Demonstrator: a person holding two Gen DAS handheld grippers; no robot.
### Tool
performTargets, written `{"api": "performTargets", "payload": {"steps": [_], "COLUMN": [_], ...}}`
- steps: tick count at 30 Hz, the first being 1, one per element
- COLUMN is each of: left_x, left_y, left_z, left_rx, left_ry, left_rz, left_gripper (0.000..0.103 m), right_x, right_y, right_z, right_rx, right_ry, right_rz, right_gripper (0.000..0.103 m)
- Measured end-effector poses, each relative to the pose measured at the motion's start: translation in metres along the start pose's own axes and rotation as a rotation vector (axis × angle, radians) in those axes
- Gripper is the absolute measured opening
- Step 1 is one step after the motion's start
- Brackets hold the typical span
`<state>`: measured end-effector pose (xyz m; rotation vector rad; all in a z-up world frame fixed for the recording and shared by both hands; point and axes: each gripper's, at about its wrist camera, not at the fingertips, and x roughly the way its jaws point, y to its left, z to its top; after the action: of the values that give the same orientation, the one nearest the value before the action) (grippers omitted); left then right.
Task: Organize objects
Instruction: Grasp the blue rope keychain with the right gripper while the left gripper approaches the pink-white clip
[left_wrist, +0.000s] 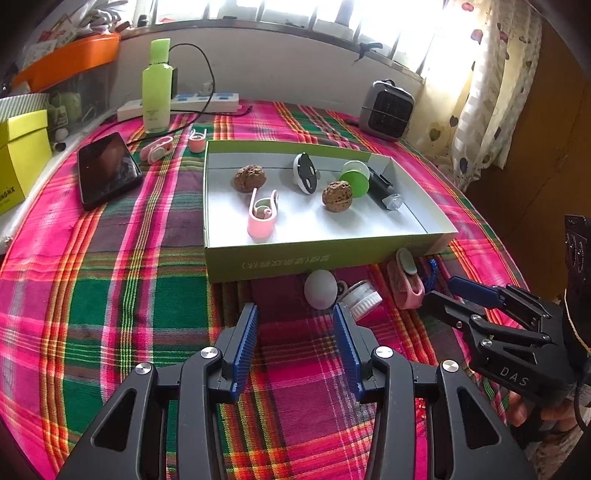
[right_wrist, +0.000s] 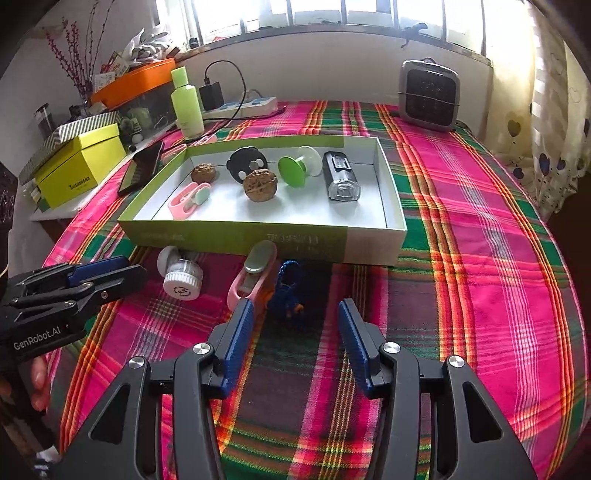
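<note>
Several small things lie loose on the plaid cloth just in front of the shallow green-and-white box: a white ball, a white ribbed cap, a pink clip with a grey-green pad and a blue knitted charm. Already inside the box are two walnuts, another pink clip, a black-and-white round gadget, a green suction holder and a black bike light. Both tools stand well open and empty: the left gripper has bare cloth between its blue pads, with the ball and cap just beyond its tips, and the right gripper has nothing pressed, with the blue charm just ahead of its gap and the pink clip beside its left finger. Judging by the layout, the step in hand is to pick one loose piece and drop it into the box. For the right tool the charm looks the natural target; it would do well to come down squarely so the left finger clears the pink clip instead of nudging it, then close on the soft body. The ball is likely to roll, so it should be taken across its middle. Readable writing is sparse: "GenRobot.AI" on the left tool's body, "DAS" on the right tool's, Chinese print on the box front that I cannot make out, and partly legible lettering on the yellow box.
</note>
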<state>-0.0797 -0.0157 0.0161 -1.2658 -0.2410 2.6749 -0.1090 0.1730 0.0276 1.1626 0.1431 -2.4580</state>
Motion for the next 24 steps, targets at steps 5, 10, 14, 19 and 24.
{"api": "performTargets", "payload": {"steps": [5, 10, 14, 19, 24], "left_x": [0.001, 0.001, 0.002, 0.000, -0.003], "left_y": [-0.002, -0.005, -0.006, -0.007, -0.010], "left_z": [0.000, 0.000, 0.000, 0.001, 0.002], "left_rx": [0.001, 0.004, 0.000, -0.001, 0.007], "left_ry": [0.004, 0.002, 0.009, 0.007, 0.004], "left_rz": [0.001, 0.004, 0.007, 0.015, 0.019], "left_gripper": [0.040, 0.040, 0.040, 0.040, 0.040], "right_x": [0.005, -0.003, 0.002, 0.006, 0.009], "right_y": [0.000, -0.008, -0.010, -0.005, -0.002], "right_z": [-0.001, 0.000, 0.001, 0.004, 0.004], "right_rx": [-0.011, 0.003, -0.006, -0.056, -0.080], "right_ry": [0.020, -0.013, 0.002, 0.007, 0.014], "right_rz": [0.047, 0.071, 0.056, 0.071, 0.076], "right_gripper": [0.049, 0.049, 0.049, 0.049, 0.046]}}
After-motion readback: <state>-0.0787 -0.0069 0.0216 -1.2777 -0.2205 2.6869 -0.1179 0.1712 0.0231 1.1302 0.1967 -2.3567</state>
